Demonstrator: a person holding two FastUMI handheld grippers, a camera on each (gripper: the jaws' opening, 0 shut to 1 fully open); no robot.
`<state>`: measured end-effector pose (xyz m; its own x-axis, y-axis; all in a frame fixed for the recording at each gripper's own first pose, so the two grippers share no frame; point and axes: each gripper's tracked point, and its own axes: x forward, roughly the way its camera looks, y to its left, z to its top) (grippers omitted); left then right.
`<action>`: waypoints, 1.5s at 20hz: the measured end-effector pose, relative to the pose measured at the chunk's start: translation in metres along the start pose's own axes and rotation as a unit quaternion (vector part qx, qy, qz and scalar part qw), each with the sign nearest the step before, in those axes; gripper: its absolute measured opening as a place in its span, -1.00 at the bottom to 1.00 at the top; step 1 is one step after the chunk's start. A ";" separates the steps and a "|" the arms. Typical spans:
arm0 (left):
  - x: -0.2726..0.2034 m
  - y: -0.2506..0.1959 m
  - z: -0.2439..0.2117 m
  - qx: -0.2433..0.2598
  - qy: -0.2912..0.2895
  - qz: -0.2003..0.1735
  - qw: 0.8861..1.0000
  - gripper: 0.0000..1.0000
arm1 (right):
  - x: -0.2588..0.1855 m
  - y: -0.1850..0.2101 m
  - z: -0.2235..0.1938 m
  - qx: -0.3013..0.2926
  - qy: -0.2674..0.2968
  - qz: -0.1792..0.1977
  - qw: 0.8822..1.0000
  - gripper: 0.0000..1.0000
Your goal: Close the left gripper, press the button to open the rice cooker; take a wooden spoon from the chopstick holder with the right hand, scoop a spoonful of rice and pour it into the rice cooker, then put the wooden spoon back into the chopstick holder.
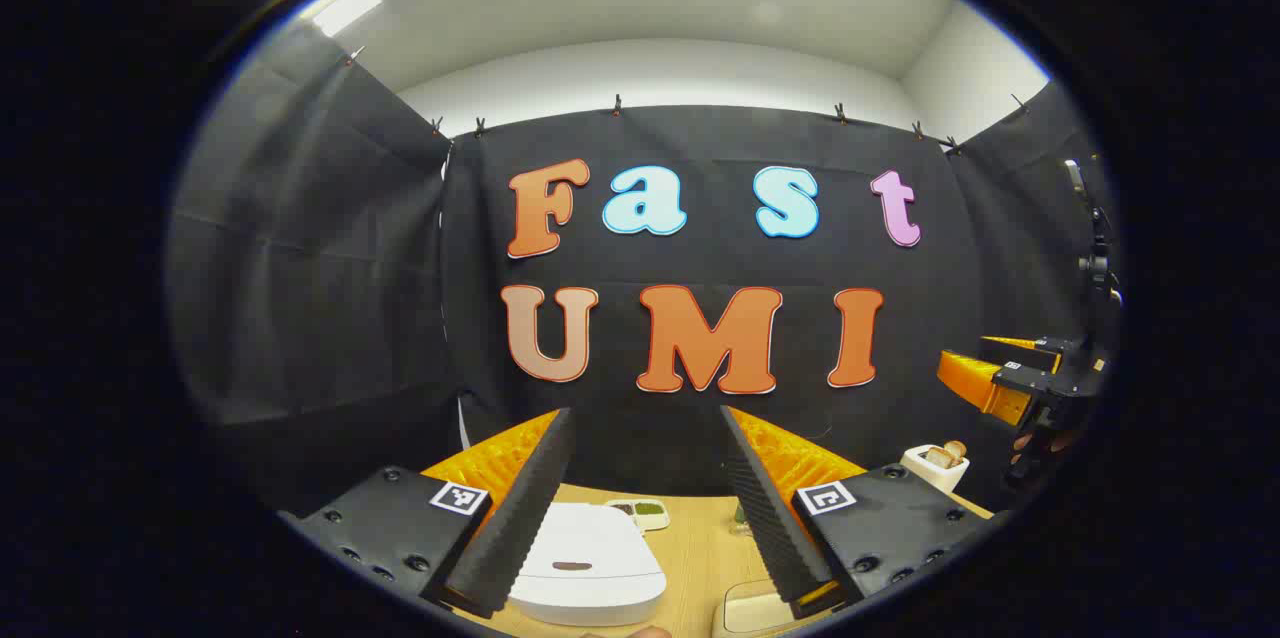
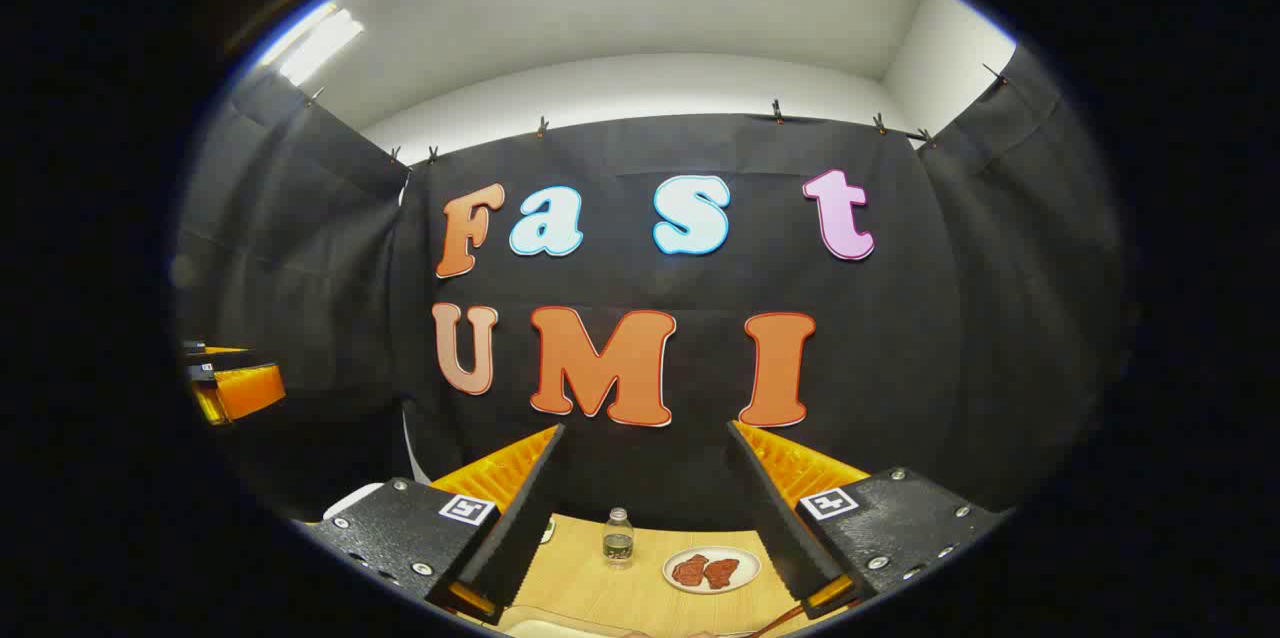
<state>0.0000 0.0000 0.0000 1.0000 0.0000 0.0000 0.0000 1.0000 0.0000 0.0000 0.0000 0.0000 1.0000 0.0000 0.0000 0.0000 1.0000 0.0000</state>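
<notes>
The white rice cooker [image 1: 585,563] sits lid down on the wooden table [image 1: 700,548], low between the fingers of my left gripper [image 1: 645,418], which is open and held above it. A white holder [image 1: 935,466] with wooden pieces sticking out stands at the table's right. Above it, held by a hand, hovers my right gripper [image 1: 985,373]. In the right gripper view, my right gripper [image 2: 645,428] is open and empty, high over the table [image 2: 580,568]. My left gripper [image 2: 235,388] shows at the far left there.
A small tray of green food [image 1: 640,513] lies behind the cooker, and a pale container [image 1: 755,608] sits at the near edge. Further right stand a small bottle [image 2: 618,535] and a plate with red pieces [image 2: 711,569]. Black cloth walls close the booth.
</notes>
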 end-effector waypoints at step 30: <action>0.015 0.016 -0.013 0.000 0.029 0.028 0.999 0.92 | 0.007 -0.033 -0.009 0.000 -0.011 -0.001 1.000 0.91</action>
<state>0.0145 0.0164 -0.0134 0.9968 0.0553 -0.0576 -0.0553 0.9985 0.0012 0.0066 -0.0334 -0.0092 0.9998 -0.0022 0.0218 0.0022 1.0000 0.0004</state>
